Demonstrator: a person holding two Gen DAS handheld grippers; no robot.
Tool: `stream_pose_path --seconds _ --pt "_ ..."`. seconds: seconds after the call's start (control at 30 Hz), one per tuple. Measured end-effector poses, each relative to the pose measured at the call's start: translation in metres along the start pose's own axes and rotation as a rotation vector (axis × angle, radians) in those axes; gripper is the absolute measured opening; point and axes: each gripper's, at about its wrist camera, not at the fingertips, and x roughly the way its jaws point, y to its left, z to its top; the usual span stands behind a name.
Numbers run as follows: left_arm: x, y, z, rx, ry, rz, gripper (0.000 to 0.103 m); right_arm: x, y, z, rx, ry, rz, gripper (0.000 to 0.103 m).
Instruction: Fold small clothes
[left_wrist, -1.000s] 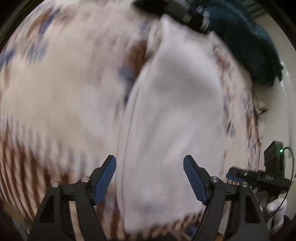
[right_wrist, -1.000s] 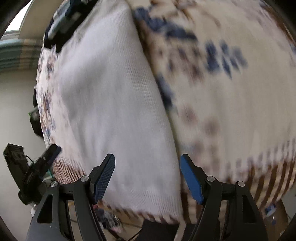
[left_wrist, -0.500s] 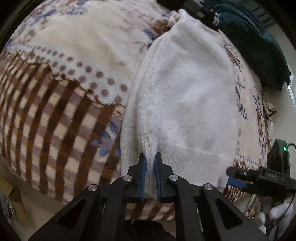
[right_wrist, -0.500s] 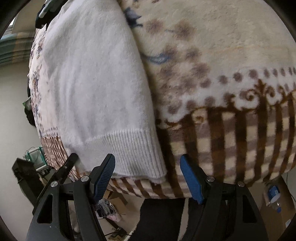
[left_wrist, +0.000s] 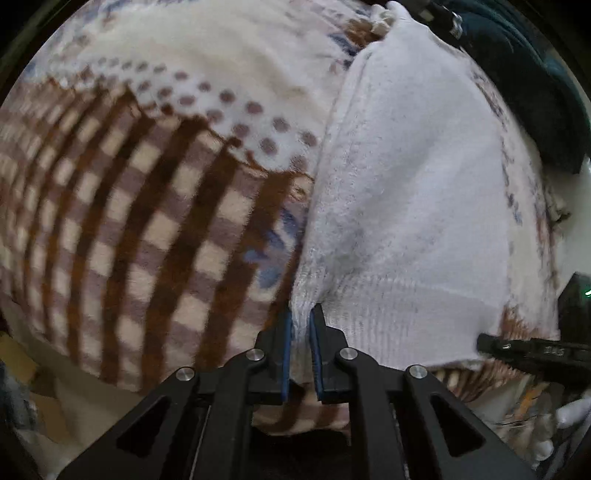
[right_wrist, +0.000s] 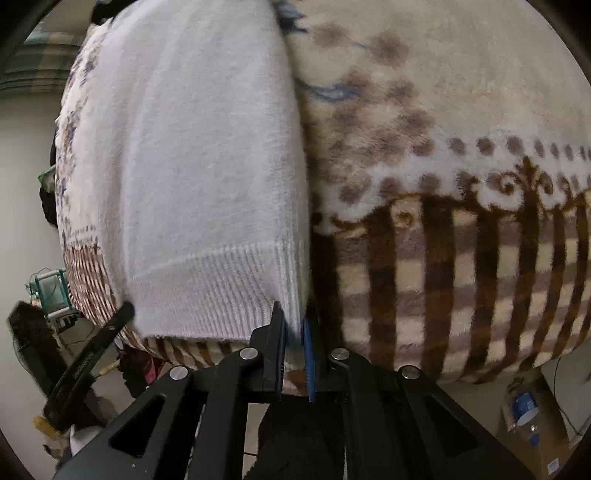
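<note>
Nearest the lens, the left gripper (left_wrist: 301, 325) is pinching one bottom corner of the white sweater (left_wrist: 406, 192), its fingers (left_wrist: 285, 354) pressed together on the ribbed hem (left_wrist: 406, 310). The right gripper (right_wrist: 291, 325) is doing the same at the opposite hem corner, fingers (right_wrist: 307, 363) clamped on a thin fold of the knit with nothing else between them.

Beyond the fingers, the sweater is lying flat on a patterned fleece blanket (left_wrist: 147, 221) (brown stripes, dots, some blue motifs), stretching lengthwise away from both cameras. It is looking narrow, so the sides may already be turned in, though that is a judgement. What seems left is carrying the hem up toward the far end and smoothing the stack.

Farther off, a dark teal fabric (left_wrist: 535, 85) is resting at the blanket's far edge. The sweater's far end is running out of sharp view, so neckline and sleeves are hard to make out. What is carrying the blanket is hidden beneath it. A plastic bottle (right_wrist: 524, 406) is standing on the floor below.
</note>
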Motion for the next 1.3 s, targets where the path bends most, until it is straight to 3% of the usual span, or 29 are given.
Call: stream_pose_path --seconds 0.07,0.13,0.2,0.37,0.4,0.5,0.6,0.67,0.7,0.73,0.87,1.07,1.2,1.3 --pt "-0.006 0.001 0.004 -0.022 0.003 -0.033 0.013 0.004 -0.005 0.006 0.036 0.031 0.035 0.024" --pt "-0.017 0.004 0.006 -0.050 -0.013 -0.119 0.042 0.006 -0.010 0.011 0.057 0.063 0.082 0.046" --pt "-0.023 0.010 0.008 -0.071 -0.037 -0.147 0.063 0.002 -0.010 0.012 0.048 0.051 0.128 0.058" --pt "0.004 0.030 0.016 -0.167 -0.003 -0.228 0.068 0.008 -0.019 0.014 0.032 0.060 0.150 0.058" --pt "0.013 0.030 0.017 -0.172 0.016 -0.258 0.073 0.011 -0.023 0.015 0.033 0.066 0.158 0.058" --pt "0.022 0.020 0.020 -0.158 0.025 -0.250 0.075 0.018 -0.031 0.018 0.037 0.072 0.198 0.058" --pt "0.017 0.001 0.016 -0.082 0.004 -0.183 0.072 0.026 -0.034 0.019 0.074 0.064 0.296 0.058" --pt "0.011 -0.015 0.009 0.009 -0.015 -0.144 0.044 0.027 -0.037 0.020 0.085 0.059 0.327 0.056" --pt "0.010 -0.020 0.006 0.033 -0.016 -0.146 0.019 0.029 -0.037 0.018 0.091 0.057 0.347 0.037" --pt "0.006 -0.023 0.004 0.054 -0.024 -0.153 0.015 0.031 -0.035 0.017 0.091 0.065 0.362 0.020" --pt "-0.015 -0.031 0.002 0.038 -0.055 -0.179 0.013 0.029 -0.039 0.012 0.126 0.055 0.427 0.019" --pt "-0.068 -0.048 0.016 -0.023 -0.115 -0.266 0.013 -0.015 -0.045 0.009 0.154 0.005 0.507 0.017" --pt "-0.105 -0.078 0.059 -0.020 -0.194 -0.322 0.013 -0.069 -0.031 0.028 0.117 -0.062 0.564 0.016" --pt "-0.126 -0.105 0.112 -0.009 -0.261 -0.383 0.013 -0.107 -0.012 0.057 0.080 -0.119 0.584 0.016"
